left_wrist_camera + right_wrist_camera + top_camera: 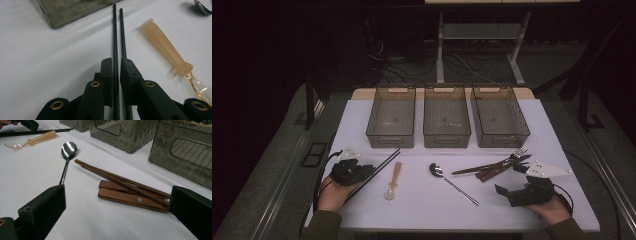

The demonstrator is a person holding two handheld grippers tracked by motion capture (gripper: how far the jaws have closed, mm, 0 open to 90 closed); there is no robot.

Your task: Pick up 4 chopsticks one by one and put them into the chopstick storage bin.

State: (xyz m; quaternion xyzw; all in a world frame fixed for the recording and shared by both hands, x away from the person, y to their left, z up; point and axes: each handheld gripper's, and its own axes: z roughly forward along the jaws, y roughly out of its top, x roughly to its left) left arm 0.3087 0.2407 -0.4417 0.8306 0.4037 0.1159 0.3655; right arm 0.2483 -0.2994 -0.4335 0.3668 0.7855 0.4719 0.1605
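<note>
Step in hand: grasping the black chopsticks (117, 32) w/ the left tool (115, 62). Pair lies on the white table (362, 210) at the front left, running diagonally up toward the left bin (391, 122). In the left gripper view both sticks run up between the black pads; jaws nearly together, pinching one stick at least, the 2nd tucked against the right pad. Whether both are truly clamped: can't tell, though the grip looks on, not yet lifted. Sticks appear flat on the table.

Right tool (519, 192) spread wide, holding nothing, hovering at the front right near the wooden-handled pile (130, 195), i.e. brown chopsticks, knife and fork handles stacked. Metal spoon (68, 150) lies mid-table; amber plastic spoon (167, 50) just beside the black pair, apart from it.

Three smoky bins across the far side, middle (447, 120) and right (499, 117) incl., all look empty, so sorting is prob. at the start.

Next move calls for: a straight lift keeping both sticks parallel, since a thin smooth pair can scissor or one may drop out. Clear the amber spoon on the way up, then carry over a bin rim and release low. Which bin: can't say.
</note>
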